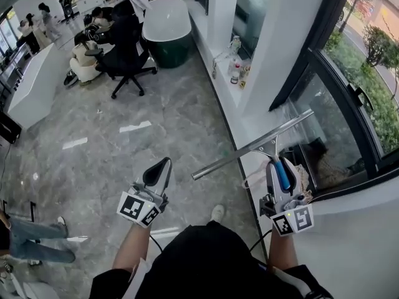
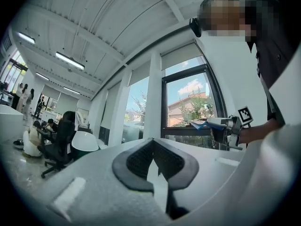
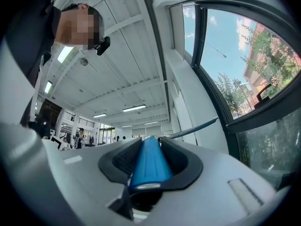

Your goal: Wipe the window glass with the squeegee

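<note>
The window glass fills the right of the head view behind its dark frame. The squeegee is held just short of it, with its long blade slanting out over the floor and not yet on the pane. The right gripper pinches the squeegee's blue handle, while the left gripper hangs low with its jaws pressed together on nothing. To wipe well, the blade likely needs turning square to the glass so its whole rubber edge lies flat, then one steady, evenly pressed pull. Only the head view shows the blade's full length and tilt. The right gripper view shows the handle seated deep between the pads. The left gripper view shows the right gripper side-on near the frame.
</note>
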### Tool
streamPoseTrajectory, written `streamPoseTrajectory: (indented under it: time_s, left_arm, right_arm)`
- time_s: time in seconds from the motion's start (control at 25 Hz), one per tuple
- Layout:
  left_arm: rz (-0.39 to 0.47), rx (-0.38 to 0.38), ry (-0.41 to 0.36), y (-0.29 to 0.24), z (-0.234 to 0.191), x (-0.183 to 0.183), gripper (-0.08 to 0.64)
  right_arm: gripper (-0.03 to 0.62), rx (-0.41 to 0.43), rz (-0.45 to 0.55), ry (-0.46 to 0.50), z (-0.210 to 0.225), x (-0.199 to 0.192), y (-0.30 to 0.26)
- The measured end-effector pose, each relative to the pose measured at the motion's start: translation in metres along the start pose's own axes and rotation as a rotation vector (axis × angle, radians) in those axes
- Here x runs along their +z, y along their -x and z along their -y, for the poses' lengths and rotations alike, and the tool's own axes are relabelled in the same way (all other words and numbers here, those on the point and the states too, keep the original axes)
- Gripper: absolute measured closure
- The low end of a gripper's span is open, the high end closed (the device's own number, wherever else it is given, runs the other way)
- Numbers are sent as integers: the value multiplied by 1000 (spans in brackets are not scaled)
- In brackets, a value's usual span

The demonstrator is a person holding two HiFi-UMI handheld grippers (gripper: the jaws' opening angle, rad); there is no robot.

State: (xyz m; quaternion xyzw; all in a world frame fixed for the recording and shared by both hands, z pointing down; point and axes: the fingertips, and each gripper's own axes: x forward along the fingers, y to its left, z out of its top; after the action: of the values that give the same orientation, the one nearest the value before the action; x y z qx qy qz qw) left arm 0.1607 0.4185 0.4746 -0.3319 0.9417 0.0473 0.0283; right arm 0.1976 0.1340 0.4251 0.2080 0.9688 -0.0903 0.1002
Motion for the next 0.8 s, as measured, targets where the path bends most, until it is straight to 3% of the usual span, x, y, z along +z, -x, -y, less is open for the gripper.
streamPoseTrajectory:
  time_s: [0.4, 0.8]
  left_arm:
    - [7, -65, -6, -124, 22, -8, 558]
    - [-42, -173, 28, -190, 53, -34, 558]
  right_arm:
    - [459, -81, 29, 13, 107, 15, -16]
    - [459, -172, 9, 26, 164, 8, -10]
